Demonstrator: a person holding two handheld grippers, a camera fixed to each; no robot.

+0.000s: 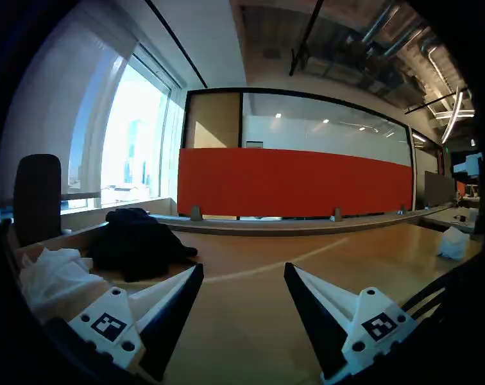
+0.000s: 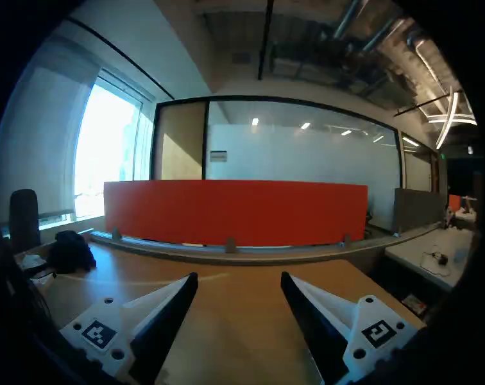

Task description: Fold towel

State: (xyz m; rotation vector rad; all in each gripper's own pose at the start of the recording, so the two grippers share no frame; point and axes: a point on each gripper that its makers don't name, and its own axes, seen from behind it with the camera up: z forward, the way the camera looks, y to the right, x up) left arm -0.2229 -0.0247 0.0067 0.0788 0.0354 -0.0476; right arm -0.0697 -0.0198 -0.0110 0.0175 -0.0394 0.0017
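In the left gripper view my left gripper stands open above the wooden desk, with nothing between its fingers. A crumpled white cloth lies at the left edge of the desk, next to the left finger. Behind it sits a dark bundle of fabric. In the right gripper view my right gripper is open too, held over bare desk. The dark bundle and a bit of white cloth show far off at the left.
A red divider panel runs along the back of the desk, with glass walls behind it. A black chair back stands at the left by the window. A small white crumpled object lies at the right. A neighbouring white desk holds a cable.
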